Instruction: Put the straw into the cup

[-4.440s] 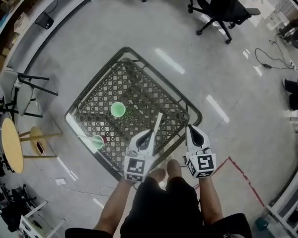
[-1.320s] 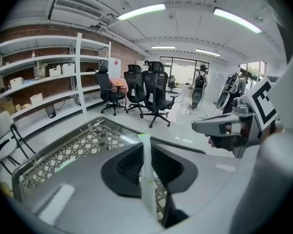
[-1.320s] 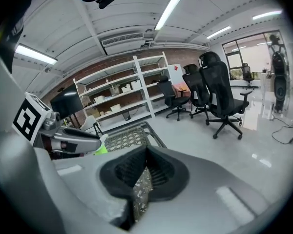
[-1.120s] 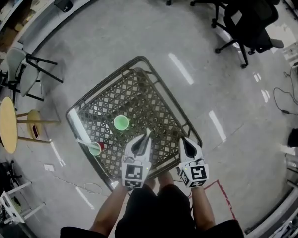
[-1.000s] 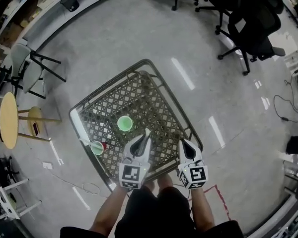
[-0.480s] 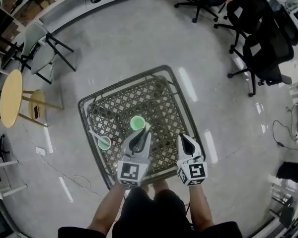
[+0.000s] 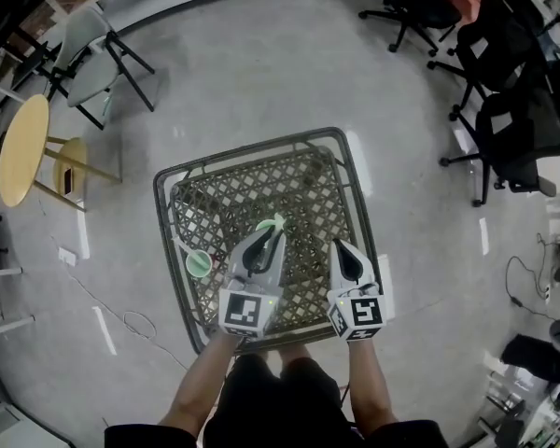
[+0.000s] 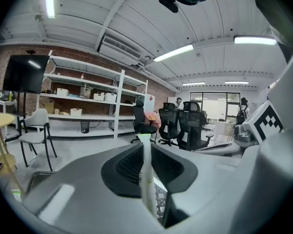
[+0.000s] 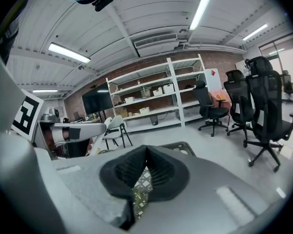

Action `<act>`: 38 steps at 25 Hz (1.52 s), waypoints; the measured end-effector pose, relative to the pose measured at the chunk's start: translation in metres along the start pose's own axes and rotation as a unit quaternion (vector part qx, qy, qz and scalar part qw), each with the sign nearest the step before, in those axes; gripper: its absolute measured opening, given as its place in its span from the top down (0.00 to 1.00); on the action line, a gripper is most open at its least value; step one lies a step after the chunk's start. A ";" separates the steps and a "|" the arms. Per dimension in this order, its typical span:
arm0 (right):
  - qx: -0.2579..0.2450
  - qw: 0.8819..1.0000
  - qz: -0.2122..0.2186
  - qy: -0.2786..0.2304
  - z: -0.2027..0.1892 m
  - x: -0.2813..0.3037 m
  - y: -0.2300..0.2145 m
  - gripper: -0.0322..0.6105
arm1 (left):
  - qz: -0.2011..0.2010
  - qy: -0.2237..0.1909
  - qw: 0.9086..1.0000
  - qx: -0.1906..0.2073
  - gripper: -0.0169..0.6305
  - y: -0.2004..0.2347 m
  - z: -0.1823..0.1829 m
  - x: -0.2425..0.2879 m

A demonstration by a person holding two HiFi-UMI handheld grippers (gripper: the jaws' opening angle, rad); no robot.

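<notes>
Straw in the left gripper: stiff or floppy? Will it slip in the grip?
Probably fairly stiff: the straw runs straight out of the left gripper, no sag. Likely very light, being so thin. It could pivot in the grip if its tip bumps the cup rim: a smooth, narrow tube between two pads.

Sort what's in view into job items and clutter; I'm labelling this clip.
Job: straw, clamped in the left gripper; green cup ahead of it; lattice table.
Lying about: second green cup at the table's left edge; yellow round table; office chairs.
</notes>
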State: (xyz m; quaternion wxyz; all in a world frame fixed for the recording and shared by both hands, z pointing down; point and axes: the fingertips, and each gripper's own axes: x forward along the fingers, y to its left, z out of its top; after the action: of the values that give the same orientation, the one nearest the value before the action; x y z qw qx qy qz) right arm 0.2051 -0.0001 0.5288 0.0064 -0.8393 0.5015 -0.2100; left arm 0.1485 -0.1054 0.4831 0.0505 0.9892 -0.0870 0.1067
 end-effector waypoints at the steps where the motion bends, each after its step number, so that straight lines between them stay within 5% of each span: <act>1: 0.000 1.000 0.003 0.001 0.000 0.006 0.000 0.95 | 0.002 -0.001 1.000 0.000 0.89 0.003 -0.003 0.003; 16: 0.007 1.000 0.028 0.012 -0.023 0.066 -0.007 0.95 | 0.036 -0.011 0.997 -0.061 0.89 0.048 -0.040 0.040; 38: 0.027 0.999 0.035 0.023 -0.053 0.079 -0.006 0.95 | 0.060 -0.024 0.995 -0.082 0.89 0.068 -0.064 0.059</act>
State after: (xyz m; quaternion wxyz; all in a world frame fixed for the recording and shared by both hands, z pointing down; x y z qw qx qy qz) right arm 0.2234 -0.0531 0.6061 0.0250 -0.8159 0.5245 -0.2422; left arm 0.1797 -0.1735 0.5641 0.1228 0.9769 -0.1560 0.0787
